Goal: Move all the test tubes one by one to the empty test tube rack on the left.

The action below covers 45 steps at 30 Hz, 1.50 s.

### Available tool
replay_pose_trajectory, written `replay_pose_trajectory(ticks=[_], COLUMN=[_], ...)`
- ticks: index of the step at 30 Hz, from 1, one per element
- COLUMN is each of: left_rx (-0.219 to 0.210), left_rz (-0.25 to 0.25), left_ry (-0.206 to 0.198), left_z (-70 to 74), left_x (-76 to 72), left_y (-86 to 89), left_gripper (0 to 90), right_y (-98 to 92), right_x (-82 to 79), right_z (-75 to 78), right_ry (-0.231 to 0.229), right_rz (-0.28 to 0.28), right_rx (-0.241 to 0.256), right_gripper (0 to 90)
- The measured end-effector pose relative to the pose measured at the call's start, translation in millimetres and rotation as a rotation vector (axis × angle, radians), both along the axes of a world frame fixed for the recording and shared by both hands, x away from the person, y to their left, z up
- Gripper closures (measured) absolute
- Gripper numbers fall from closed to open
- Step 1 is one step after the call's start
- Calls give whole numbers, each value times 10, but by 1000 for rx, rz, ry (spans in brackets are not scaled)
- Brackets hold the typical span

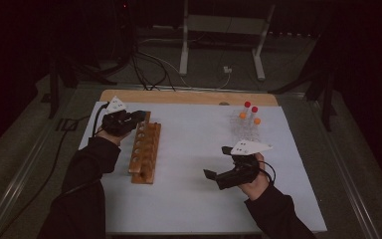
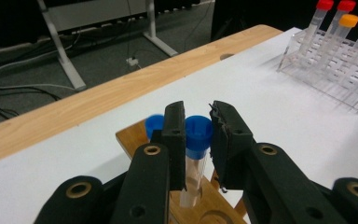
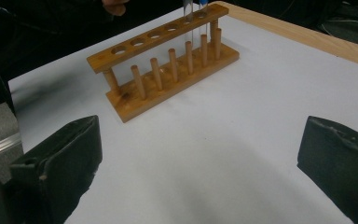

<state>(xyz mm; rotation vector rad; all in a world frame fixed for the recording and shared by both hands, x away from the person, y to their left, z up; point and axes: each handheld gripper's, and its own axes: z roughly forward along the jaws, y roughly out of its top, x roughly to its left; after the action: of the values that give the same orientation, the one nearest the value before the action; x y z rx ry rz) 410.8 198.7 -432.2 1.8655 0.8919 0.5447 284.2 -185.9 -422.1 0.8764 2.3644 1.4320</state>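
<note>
Left gripper view puts your left claw (image 2: 198, 135) around a blue-capped tube (image 2: 196, 154): the jaws flank the cap, one side touching, a sliver of gap on the other, so you are not clamped yet. That tube stands in an end hole of the wooden rack (image 2: 205, 205), beside a second blue cap (image 2: 154, 125). It looks light, stiff, slick and breakable, so pinch the ribbed cap, not the clear wall. Your right claw (image 1: 218, 164) hangs wide open and empty over the white counter (image 1: 189, 149), well apart from the clear rack (image 1: 246, 127).
</note>
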Motion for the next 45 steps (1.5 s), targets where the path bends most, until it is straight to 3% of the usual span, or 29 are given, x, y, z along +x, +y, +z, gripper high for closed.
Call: replay_pose_trajectory(ticks=[13, 26, 33, 36, 38, 45], left_rx=[8, 21, 41, 53, 44, 11], left_rz=[11, 3, 2, -10, -22, -92], left_ry=[9, 20, 41, 37, 44, 52], left_z=[-172, -171, -140, -115, -81, 30], left_x=[-14, -21, -29, -75, -116, -349], left_y=[26, 5, -19, -21, -10, 14], left_gripper=[775, 770, 755, 659, 540, 261], right_y=[10, 14, -5, -21, -44, -215], right_x=[-2, -12, -31, -37, -34, 27], right_z=[-4, 15, 72, 108, 134, 233], right_ry=[2, 2, -24, -30, -39, -62], right_rz=[5, 20, 16, 11, 1, -55], right_rx=[-2, -6, -5, 9, 12, 34], right_gripper=[0, 0, 0, 0, 0, 0])
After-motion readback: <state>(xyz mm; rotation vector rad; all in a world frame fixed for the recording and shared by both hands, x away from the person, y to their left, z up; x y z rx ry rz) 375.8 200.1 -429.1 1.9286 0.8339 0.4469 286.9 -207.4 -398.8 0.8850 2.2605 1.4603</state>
